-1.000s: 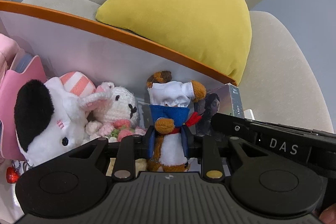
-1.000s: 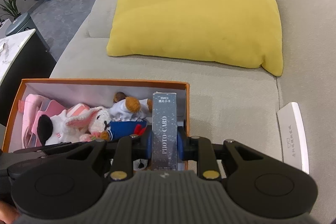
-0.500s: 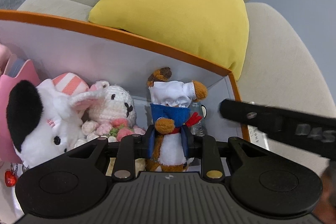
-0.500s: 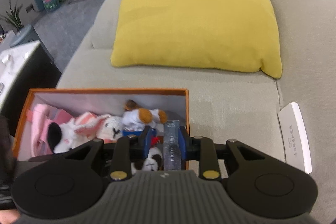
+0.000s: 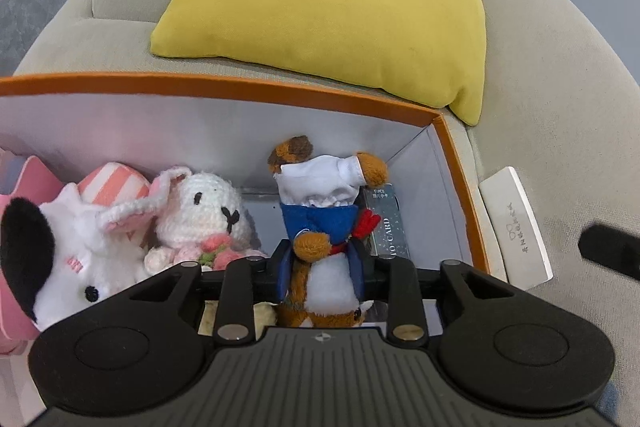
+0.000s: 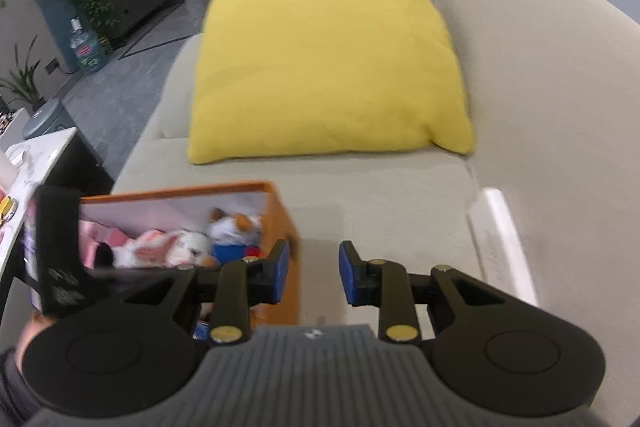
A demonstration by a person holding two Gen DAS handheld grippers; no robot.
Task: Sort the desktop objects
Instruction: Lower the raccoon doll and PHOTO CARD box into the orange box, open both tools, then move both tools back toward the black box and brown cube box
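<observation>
My left gripper (image 5: 322,267) is shut on a brown plush doll (image 5: 326,227) in a white top and blue scarf, held over the orange box (image 5: 456,155) on the sofa. A grey photo card box (image 5: 386,223) stands inside the orange box, behind the doll at the right wall. A white crochet rabbit (image 5: 200,215) and a black-eared white plush dog (image 5: 60,251) lie in the box to the left. My right gripper (image 6: 310,277) is open and empty, above the sofa seat just right of the orange box (image 6: 286,227).
A yellow cushion (image 5: 332,3) leans on the beige sofa (image 6: 400,195) behind the box. A white flat case (image 5: 516,227) lies on the seat right of the box. Pink items (image 5: 24,183) fill the box's left end. A marble table (image 6: 28,163) stands at the left.
My right gripper let go of the photo card box inside the orange box, opened, and pulled back up and to the right. My left gripper still holds the doll.
</observation>
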